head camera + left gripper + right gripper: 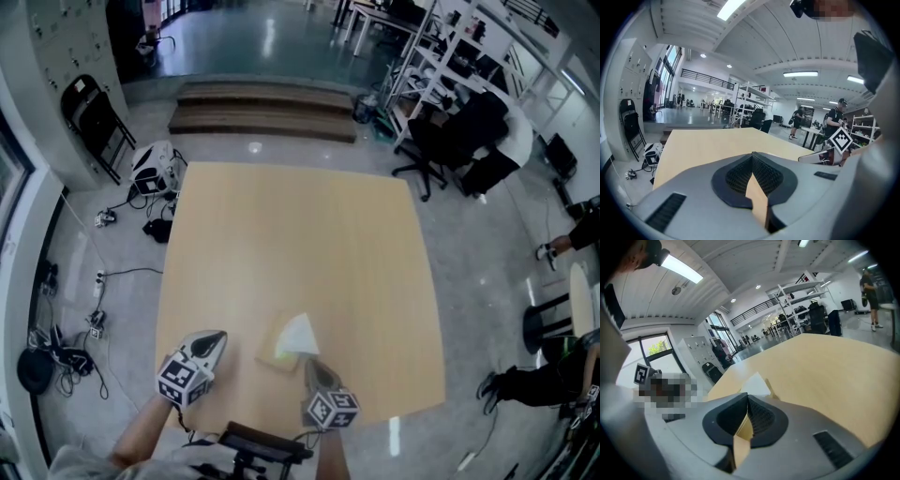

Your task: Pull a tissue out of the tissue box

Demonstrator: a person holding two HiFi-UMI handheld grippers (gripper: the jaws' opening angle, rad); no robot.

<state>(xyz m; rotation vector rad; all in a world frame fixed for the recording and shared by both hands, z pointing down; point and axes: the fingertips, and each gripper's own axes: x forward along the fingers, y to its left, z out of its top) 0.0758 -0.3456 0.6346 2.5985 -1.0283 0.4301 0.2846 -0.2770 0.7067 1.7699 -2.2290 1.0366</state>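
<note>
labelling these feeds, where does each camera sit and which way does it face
head view: on the person's head, looking steeply down at the table, tissue box and tissue; left gripper and right gripper show.
left gripper view: on the left gripper, facing along its shut jaws across the table.
right gripper view: on the right gripper, facing along its shut jaws at the tissue.
shared: table in all three.
</note>
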